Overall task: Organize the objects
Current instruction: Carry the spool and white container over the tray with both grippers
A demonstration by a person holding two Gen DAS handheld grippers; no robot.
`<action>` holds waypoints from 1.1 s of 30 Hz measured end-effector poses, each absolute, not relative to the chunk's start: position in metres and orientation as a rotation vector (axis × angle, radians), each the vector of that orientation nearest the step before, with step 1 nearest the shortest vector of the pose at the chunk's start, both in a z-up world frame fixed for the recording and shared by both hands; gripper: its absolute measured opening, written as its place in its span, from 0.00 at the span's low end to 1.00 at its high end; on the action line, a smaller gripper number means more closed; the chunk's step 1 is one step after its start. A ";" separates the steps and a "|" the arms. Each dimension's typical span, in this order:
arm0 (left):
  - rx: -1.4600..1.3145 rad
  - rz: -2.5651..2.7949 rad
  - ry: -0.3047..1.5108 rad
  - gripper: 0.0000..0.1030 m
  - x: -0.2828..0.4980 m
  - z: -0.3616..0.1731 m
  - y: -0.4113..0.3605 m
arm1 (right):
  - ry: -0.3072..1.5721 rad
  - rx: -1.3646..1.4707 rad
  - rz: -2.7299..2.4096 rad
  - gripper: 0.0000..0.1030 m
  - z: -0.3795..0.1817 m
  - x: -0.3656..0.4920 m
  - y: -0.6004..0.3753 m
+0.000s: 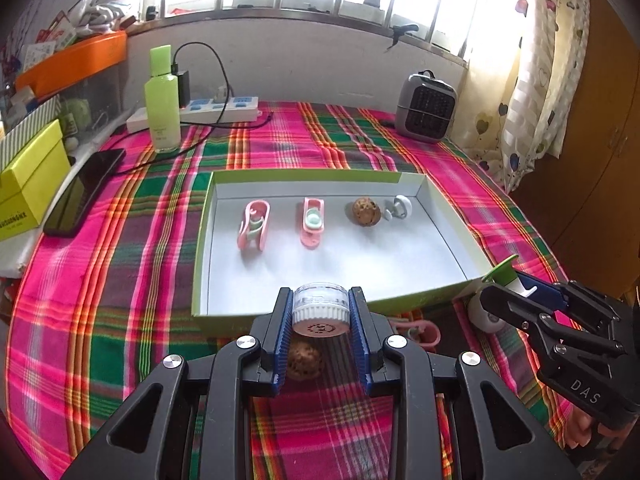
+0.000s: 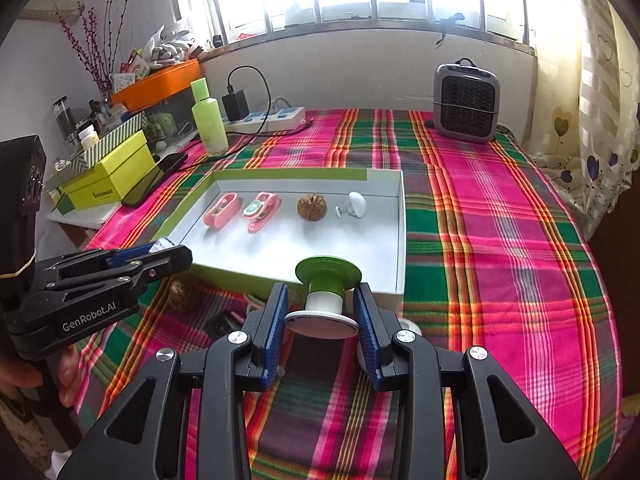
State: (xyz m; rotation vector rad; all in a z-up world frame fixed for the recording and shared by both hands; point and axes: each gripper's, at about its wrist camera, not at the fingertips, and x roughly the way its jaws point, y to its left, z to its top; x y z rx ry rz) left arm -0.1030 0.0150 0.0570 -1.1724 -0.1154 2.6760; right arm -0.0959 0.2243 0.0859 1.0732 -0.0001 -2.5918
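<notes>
Left wrist view showed the left gripper (image 1: 320,314) pinching a small clear jar (image 1: 319,307) with a white ribbed cap, its blue pads pressed on both sides of it. The jar hung clear of the plaid cloth (image 1: 120,300), just in front of the near edge of the tray (image 1: 202,248). Right wrist view showed the right gripper (image 2: 321,312) pinching a spool (image 2: 326,296) with a green disc at its far end and a white disc at its near end, the pads on the white disc's rim. It too hung just short of the tray's near edge, toward the near right corner.

Inside the tray, a row ran along the far edge: two pink clips (image 1: 254,224), a walnut (image 1: 366,211), and a white hook (image 1: 398,207) nearest the far right corner. The near half of the tray floor lay bare. A second walnut (image 1: 306,360), a pink item (image 1: 420,334) and a white round piece (image 1: 486,314) lay on the cloth outside the near edge.

The step in hand looked like the carry: both pieces gripped and lifted, neither yet over the tray. The next move would likely call for clearing the near wall, then lowering each piece onto the bare floor, probably in a second row, well apart from the far row. The jar and spool could roll if set down on their sides, so each should be released upright and low.
</notes>
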 end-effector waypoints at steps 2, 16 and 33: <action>-1.173 2.669 -0.120 0.25 -0.111 0.057 0.017 | -0.004 1.076 -2.591 0.34 0.087 -0.105 0.224; -1.175 2.644 -0.077 0.25 -0.156 0.056 0.039 | -0.028 1.116 -2.587 0.34 0.080 -0.157 0.226; -1.245 2.598 -0.036 0.25 -0.186 0.037 0.053 | 0.013 1.169 -2.558 0.34 0.067 -0.189 0.225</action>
